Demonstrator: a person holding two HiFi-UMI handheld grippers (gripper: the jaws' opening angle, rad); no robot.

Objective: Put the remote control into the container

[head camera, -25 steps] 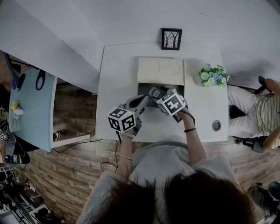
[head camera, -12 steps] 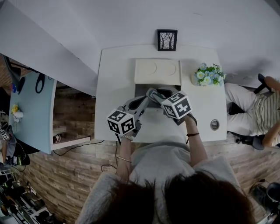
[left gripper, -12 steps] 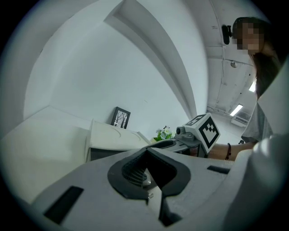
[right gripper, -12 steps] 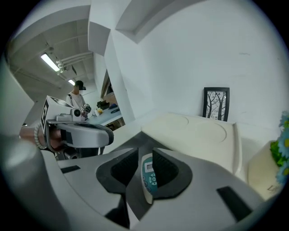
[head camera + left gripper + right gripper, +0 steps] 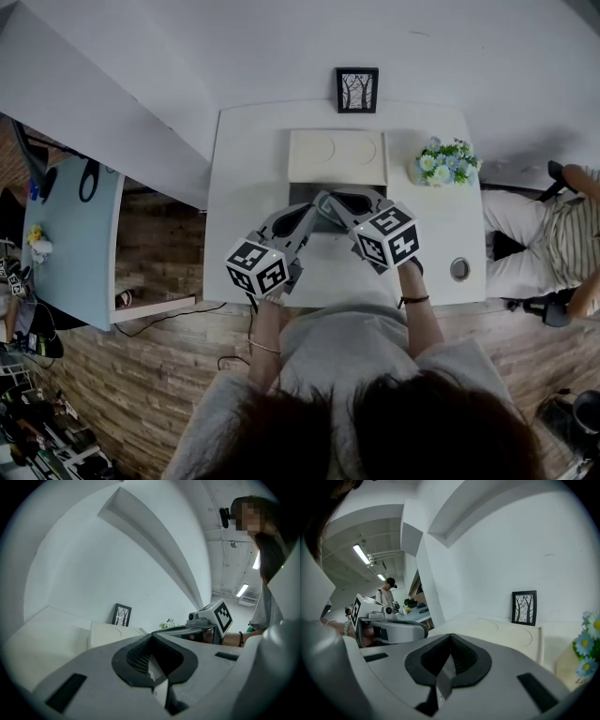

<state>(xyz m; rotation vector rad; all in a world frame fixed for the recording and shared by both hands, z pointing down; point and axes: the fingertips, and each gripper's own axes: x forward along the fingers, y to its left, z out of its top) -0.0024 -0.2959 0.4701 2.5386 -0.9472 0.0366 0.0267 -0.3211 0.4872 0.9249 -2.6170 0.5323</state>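
The container (image 5: pixel 302 191) sits at the middle of the white table (image 5: pixel 248 169), its cream lid (image 5: pixel 337 157) lying flat behind the dark opening. I cannot pick out the remote control in any view; the opening is mostly hidden by the grippers. My right gripper (image 5: pixel 324 199) hangs over the opening, jaws shut with nothing between them (image 5: pixel 450 638). My left gripper (image 5: pixel 313 210) points at the container's near left corner, also shut and empty (image 5: pixel 151 637). Each gripper shows in the other's view: right gripper (image 5: pixel 206 623), left gripper (image 5: pixel 389 629).
A framed tree picture (image 5: pixel 356 90) leans against the wall behind the lid. A pot of blue and white flowers (image 5: pixel 445 161) stands right of the container. A small round fitting (image 5: pixel 459 269) is set near the table's front right. A seated person (image 5: pixel 553 239) is beyond the right edge.
My right gripper has pulled back toward me and to the right, away from the container opening. My left gripper has shifted slightly down and left.
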